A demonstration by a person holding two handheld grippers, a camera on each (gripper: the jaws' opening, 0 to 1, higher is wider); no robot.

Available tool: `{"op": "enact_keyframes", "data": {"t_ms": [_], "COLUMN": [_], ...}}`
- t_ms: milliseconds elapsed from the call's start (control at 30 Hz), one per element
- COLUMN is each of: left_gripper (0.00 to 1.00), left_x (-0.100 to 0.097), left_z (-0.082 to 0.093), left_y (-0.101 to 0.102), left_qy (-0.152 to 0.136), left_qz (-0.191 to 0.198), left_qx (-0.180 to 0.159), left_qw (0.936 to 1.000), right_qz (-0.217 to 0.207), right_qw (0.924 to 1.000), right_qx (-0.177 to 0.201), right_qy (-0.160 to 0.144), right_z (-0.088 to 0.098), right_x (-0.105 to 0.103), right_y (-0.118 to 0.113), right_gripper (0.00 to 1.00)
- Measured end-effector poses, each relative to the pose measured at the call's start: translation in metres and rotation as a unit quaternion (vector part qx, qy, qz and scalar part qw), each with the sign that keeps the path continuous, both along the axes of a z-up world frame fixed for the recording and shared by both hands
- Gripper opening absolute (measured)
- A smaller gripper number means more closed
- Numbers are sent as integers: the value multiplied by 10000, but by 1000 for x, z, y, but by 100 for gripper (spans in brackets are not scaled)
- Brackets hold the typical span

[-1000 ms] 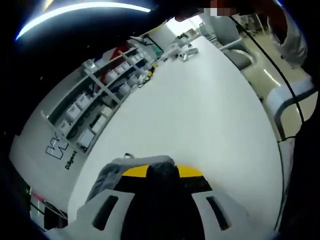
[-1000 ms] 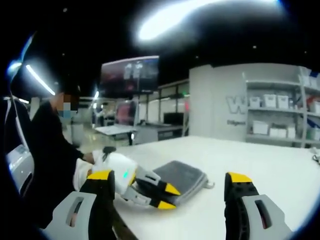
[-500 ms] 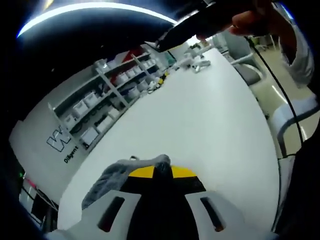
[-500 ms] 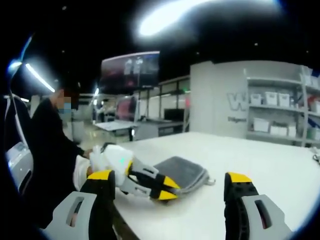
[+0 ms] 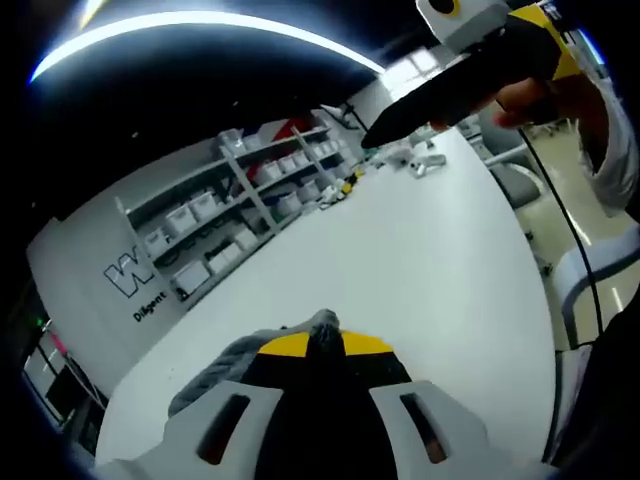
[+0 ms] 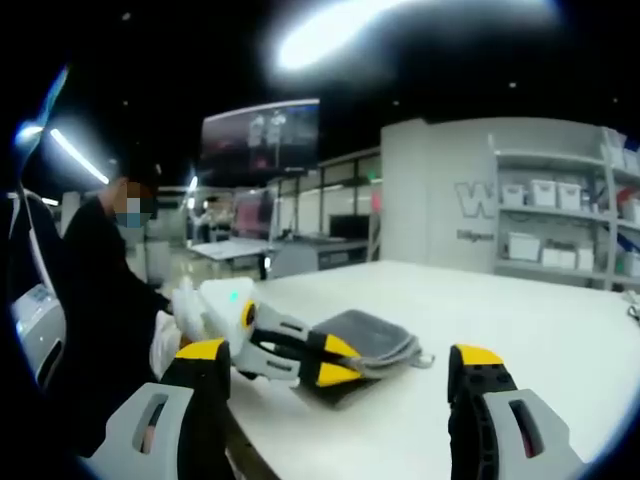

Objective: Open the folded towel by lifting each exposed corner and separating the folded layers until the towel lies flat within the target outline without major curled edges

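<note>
A broad white surface [image 5: 420, 260] runs away toward a wall of shelving [image 5: 250, 190] stocked with white bins — the same shelves [image 6: 560, 240] stand at the right of the right gripper view, beside a pale wall bearing dark lettering [image 6: 478, 205]. Small items sit on the surface's far end [image 5: 415, 160], too small to identify. A dark screen [image 6: 260, 140] hangs in the background, and a long ceiling light [image 5: 200, 25] arcs overhead. A seated person in dark clothes [image 6: 95, 290] is at the surface's edge.

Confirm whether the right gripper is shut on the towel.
No: the right gripper stands wide open near the table; the left gripper pinches the grey towel.
</note>
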State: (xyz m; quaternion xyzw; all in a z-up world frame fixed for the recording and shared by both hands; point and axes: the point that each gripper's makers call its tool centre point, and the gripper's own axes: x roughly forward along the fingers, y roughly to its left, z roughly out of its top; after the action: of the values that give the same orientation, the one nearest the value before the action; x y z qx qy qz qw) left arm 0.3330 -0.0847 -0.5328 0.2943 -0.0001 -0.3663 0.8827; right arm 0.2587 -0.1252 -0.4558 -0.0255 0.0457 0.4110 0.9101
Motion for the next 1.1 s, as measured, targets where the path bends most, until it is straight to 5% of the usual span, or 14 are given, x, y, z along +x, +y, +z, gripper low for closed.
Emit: {"op": "enact_keyframes", "data": {"t_ms": [400,1100], "left_gripper": [7,7], "left_x": [4,6], "left_z": [25,45], "left_y": [16,34], "left_qy": [-26,-76], "left_qz": [98,133], "left_qx": [-747,-1018], "left_qw": [9972,9947], "right_qz": [81,119], "right_qw": [10000,9998], "right_qx": [-10,-100], "right_qy": [46,139], "right_z": [-4,-12], "right_x": [0,4], "right_y": [9,17], "right_gripper": [91,88]}}
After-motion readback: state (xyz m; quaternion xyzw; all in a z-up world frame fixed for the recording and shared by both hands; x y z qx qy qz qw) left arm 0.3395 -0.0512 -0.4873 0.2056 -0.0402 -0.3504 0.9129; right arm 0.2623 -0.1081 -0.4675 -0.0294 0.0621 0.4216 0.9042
